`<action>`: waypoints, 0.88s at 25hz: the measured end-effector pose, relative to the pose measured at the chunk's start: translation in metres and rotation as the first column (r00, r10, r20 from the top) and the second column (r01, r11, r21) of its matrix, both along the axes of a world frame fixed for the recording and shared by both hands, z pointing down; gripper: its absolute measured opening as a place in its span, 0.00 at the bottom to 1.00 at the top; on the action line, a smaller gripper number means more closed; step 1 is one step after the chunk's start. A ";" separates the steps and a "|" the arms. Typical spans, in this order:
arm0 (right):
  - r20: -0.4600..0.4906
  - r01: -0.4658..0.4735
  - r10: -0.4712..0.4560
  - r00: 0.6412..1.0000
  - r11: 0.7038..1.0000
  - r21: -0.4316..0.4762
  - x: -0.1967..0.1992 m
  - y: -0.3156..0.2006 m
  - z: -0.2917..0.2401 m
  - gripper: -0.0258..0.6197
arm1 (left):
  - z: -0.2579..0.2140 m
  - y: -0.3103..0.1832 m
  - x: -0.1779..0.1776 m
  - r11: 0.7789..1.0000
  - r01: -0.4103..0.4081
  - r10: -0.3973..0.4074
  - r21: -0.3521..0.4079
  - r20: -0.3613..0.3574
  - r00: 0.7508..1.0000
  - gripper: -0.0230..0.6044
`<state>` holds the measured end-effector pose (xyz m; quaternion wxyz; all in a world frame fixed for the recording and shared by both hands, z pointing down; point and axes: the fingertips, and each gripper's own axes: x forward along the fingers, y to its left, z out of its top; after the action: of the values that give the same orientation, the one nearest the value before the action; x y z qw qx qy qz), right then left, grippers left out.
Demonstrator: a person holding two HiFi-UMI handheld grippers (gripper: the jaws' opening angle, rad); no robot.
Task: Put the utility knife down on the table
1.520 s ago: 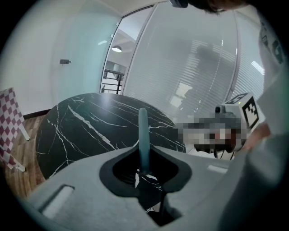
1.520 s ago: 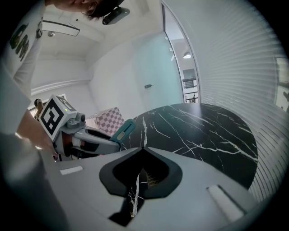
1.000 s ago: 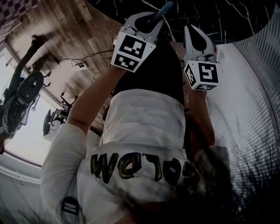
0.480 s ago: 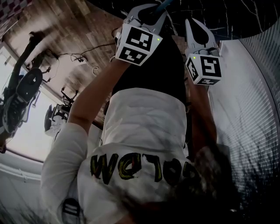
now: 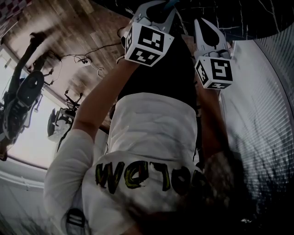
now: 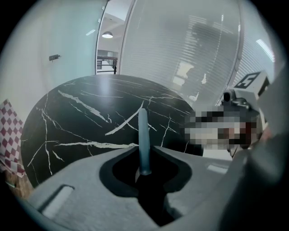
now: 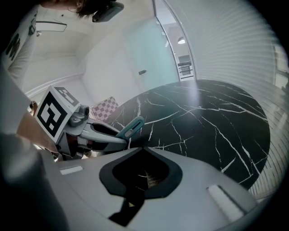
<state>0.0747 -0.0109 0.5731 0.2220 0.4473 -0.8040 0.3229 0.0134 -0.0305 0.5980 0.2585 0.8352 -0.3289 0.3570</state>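
Note:
A teal utility knife (image 6: 142, 135) sticks out forward from between the jaws of my left gripper (image 6: 143, 152), which is shut on its near end. It hangs above the round black marble table (image 6: 81, 117), not touching it. In the right gripper view the knife (image 7: 130, 127) points up and to the right out of the left gripper (image 7: 118, 134). My right gripper (image 7: 143, 148) is shut with nothing in it, just right of the left one. In the head view both grippers are at the top, left gripper (image 5: 161, 6) and right gripper (image 5: 199, 23), at the table (image 5: 225, 13) edge.
A red-and-white checkered thing (image 7: 104, 107) stands at the table's far left side. A glass wall with blinds (image 6: 189, 49) runs behind the table. The person's own body fills the middle of the head view, with an exercise bike (image 5: 23, 98) and cables on the wooden floor at left.
Both grippers have shifted a little toward the top of the head view, closer to the table. The knife stays gripped in the left one.

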 end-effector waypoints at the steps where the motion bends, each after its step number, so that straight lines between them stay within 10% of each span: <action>1: 0.001 0.000 0.000 1.000 1.000 -0.001 0.000 0.001 0.000 0.04 | 0.000 0.000 0.000 1.000 0.001 -0.001 0.002 0.000 1.000 0.15; 22: 0.006 -0.001 0.001 1.000 1.000 0.006 -0.001 0.006 -0.004 0.04 | -0.003 0.002 -0.002 0.999 0.026 -0.026 0.033 0.009 1.000 0.26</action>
<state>0.0738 -0.0048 0.5695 0.2180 0.4475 -0.8052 0.3222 0.0113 -0.0287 0.5949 0.2475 0.8334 -0.3468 0.3521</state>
